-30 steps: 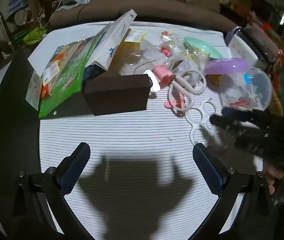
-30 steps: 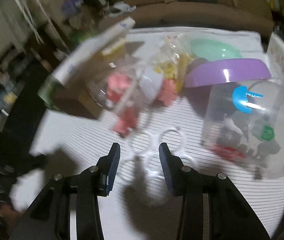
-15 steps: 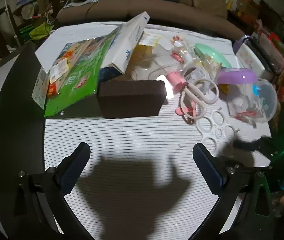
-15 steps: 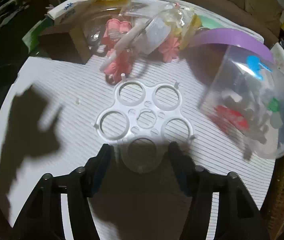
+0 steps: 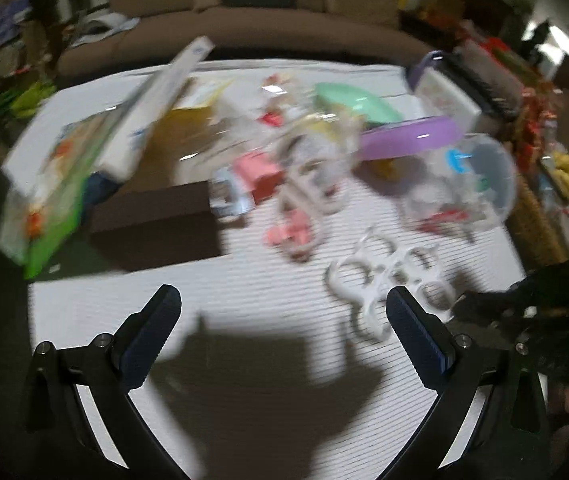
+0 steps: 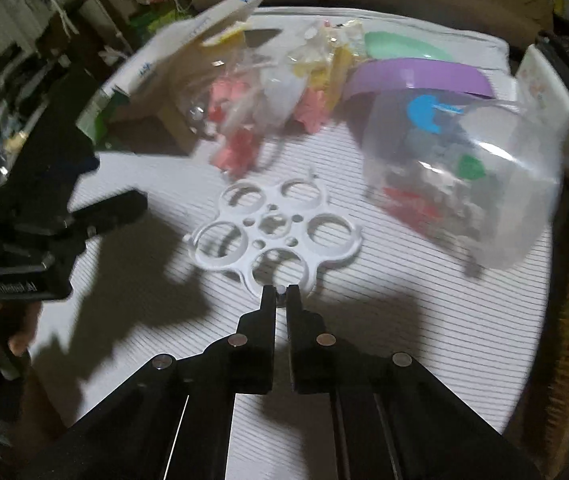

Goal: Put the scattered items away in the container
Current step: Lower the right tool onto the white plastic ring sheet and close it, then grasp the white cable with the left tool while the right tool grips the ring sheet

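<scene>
Grip check: right gripper [image 6: 281, 293] jaws clenched on near rim of flat white plastic six-ring holder [image 6: 274, 228] on striped cloth, left gripper [image 5: 282, 314] released & empty, so we lift level twd clear plastic container [image 6: 484, 184].

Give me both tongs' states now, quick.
Left tongs: open, holding nothing.
Right tongs: closed on the near edge of the white ring tray.

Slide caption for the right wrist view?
Right gripper pinches the white ring tray's near edge beside the clear container.
</scene>
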Available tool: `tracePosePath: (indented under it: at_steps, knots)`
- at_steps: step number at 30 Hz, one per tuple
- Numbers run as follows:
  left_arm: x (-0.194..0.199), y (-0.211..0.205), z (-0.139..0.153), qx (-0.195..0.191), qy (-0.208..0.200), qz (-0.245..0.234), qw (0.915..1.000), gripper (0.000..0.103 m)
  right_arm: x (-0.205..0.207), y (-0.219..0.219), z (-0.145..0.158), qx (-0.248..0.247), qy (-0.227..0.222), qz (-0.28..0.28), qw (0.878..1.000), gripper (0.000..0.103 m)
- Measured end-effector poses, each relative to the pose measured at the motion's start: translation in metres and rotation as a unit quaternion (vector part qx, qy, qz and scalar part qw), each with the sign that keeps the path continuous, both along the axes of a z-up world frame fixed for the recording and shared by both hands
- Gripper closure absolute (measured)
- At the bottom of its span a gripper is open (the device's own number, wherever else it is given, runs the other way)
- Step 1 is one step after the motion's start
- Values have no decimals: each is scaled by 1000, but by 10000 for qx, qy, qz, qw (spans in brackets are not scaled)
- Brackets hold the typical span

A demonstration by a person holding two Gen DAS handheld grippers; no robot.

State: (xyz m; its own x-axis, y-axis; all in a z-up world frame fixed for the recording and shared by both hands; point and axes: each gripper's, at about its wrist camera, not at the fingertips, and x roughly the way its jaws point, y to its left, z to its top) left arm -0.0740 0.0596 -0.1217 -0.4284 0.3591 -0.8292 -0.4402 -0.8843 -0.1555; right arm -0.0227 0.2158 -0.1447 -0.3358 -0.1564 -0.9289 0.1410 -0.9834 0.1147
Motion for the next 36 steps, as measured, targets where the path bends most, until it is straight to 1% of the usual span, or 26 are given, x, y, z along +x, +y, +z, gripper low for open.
tracePosePath:
  at_steps: [1, 2, 4, 5, 6, 7, 8, 9, 11, 13, 14, 15, 16, 17, 20, 24, 26, 27, 29, 31, 33, 34, 36]
  knots:
    - [-3, 5, 0, 173, -5, -26, 9998, 1, 3, 6, -5, 112, -90, -75, 9999, 99]
    - [-6, 9, 0, 274, 14, -50, 9996, 1, 6, 8, -13, 143, -274, -154, 9994, 99]
    - [-14, 21, -1, 421, 171, -66, 9989, 1, 13, 17, -21, 100, -501, -214, 9985, 99]
    - [-18, 26, -2, 482, 279, -90, 9984, 6, 16, 20, -24, 103, -563, -231, 9981, 99]
    - [-23, 32, -3, 549, 388, -135, 9976, 16, 17, 21, -24, 119, -584, -243, 9979, 99]
    - [-27, 37, -4, 564, 467, -197, 9971, 23, 17, 21, -23, 121, -575, -245, 9980, 99]
    - [-31, 41, -6, 495, 557, -267, 9969, 36, 17, 22, -20, 95, -535, -238, 9982, 99]
    - [-34, 47, -10, 315, 654, -400, 9966, 44, 17, 24, -17, 65, -499, -236, 9985, 99]
    - [-37, 51, -17, 107, 737, -492, 9960, 49, 18, 26, -13, 30, -448, -248, 9987, 99]
    - [-38, 48, -26, 2, 725, -535, 9959, 55, 20, 30, -12, 12, -464, -255, 9986, 99]
    - [-37, 47, -28, -32, 722, -578, 9957, 77, 21, 31, -13, 22, -493, -246, 9985, 99]
    - [-36, 47, -29, -133, 764, -603, 9952, 88, 22, 33, -13, 37, -511, -244, 9984, 99]
    - [-32, 46, -26, -198, 901, -598, 9939, 90, 23, 34, -13, 54, -520, -248, 9983, 99]
    - [-31, 45, -22, -179, 928, -595, 9937, 90, 25, 36, -12, 65, -516, -253, 9983, 99]
    - [-31, 34, -6, 200, 880, -405, 9951, 92, 27, 40, -7, 54, -455, -274, 9986, 99]
    - [-27, 16, 14, 452, 851, -94, 9953, 93, 31, 47, -2, 4, -400, -346, 9986, 99]
    - [-27, 12, 17, 440, 567, -127, 9973, 93, 31, 51, -4, -35, -434, -393, 9983, 99]
    - [-27, 12, 16, 275, 326, -202, 9989, 93, 29, 52, -6, -53, -450, -424, 9981, 99]
    - [-24, 9, 16, 116, 214, -264, 9994, 94, 31, 62, -8, -88, -478, -480, 9977, 99]
    - [-22, -3, 15, 7, 87, -239, 9997, 96, 23, 72, -11, -92, -486, -544, 9973, 98]
    - [-20, -18, 13, 119, -81, -138, 9998, 96, 16, 74, -11, -50, -456, -652, 9968, 97]
    - [-19, -24, 10, 167, -141, -85, 9997, 96, 15, 76, -9, -48, -442, -695, 9966, 94]
    - [-21, -32, 1, 171, -350, -1, 9992, 95, 15, 81, -5, -51, -399, -775, 9962, 83]
